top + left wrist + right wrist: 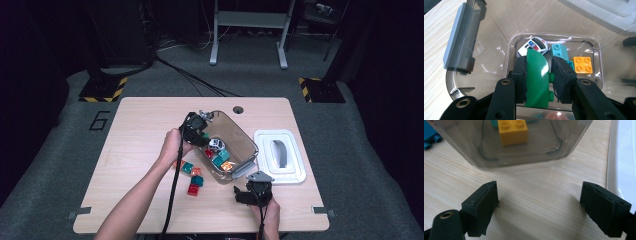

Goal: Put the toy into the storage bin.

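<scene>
At centre frame the left gripper [196, 131] clamps a green brick [537, 77] over the bin [245, 137], already holding several toys; 4 bricks [191, 175] wait lower left. Right gripper [252, 192] rests wide, empty.

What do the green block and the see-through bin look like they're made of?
Green block: likely moulded hard plastic, smooth with a slight sheen, studs on its side. Bin: clear smoky plastic, glossy; reflections streak its walls and the toys inside show through. Left tool's pads: look like black foam with rough torn edges.
</scene>
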Tool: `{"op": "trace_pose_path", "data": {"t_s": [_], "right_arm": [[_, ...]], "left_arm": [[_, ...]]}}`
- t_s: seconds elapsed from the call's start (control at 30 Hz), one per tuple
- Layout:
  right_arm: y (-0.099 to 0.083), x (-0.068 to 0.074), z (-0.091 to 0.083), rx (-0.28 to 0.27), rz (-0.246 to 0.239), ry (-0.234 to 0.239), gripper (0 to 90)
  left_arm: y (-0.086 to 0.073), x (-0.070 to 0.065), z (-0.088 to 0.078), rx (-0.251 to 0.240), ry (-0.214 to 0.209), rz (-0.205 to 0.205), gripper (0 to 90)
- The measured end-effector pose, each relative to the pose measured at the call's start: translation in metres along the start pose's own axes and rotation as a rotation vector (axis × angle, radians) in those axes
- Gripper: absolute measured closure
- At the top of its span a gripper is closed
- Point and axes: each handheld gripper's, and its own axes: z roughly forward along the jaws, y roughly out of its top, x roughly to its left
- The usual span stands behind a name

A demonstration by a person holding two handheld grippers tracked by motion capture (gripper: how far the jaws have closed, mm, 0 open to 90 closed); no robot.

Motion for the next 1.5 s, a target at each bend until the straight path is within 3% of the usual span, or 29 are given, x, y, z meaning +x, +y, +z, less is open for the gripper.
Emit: {"op": "trace_pose_path", "data": {"t_s": [0.1,0.3,0.5,0.77,0.93,1.13,1.4,1.5], "right_arm": [[0.0,0.0,0.0,-0.001,0.001,0.001,14.4],[0.0,0.0,0.0,-0.001,0.002,-0.001,14.4],[0.0,0.0,0.0,-0.002,0.001,-0.001,14.4],[0.0,0.0,0.0,-0.002,0.001,-0.001,14.4],[0.0,0.0,0.0,-0.001,0.002,-0.001,14.4],[0.0,0.0,0.0,-0.002,0.002,-0.001,14.4],[0.0,0.0,0.0,-0.002,0.001,-0.003,14.3],[0.0,0.0,0.0,-0.002,0.0,-0.001,14.3]], "left_arm": [[-0.001,0.0,0.001,0.006,-0.002,-0.003,65.2],[-0.005,0.003,-0.007,-0.006,0.01,-0.032,41.0],[-0.013,0.003,-0.028,-0.045,0.039,-0.021,23.5],[-0.03,0.007,-0.053,-0.098,0.079,-0.04,14.0],[-0.045,0.012,-0.06,-0.09,0.097,-0.051,10.8],[-0.062,0.019,-0.057,-0.075,0.116,-0.091,3.2],[-0.092,0.03,-0.032,-0.018,0.122,-0.15,1.7],[-0.107,0.035,-0.014,0.011,0.121,-0.183,2.2]]}}
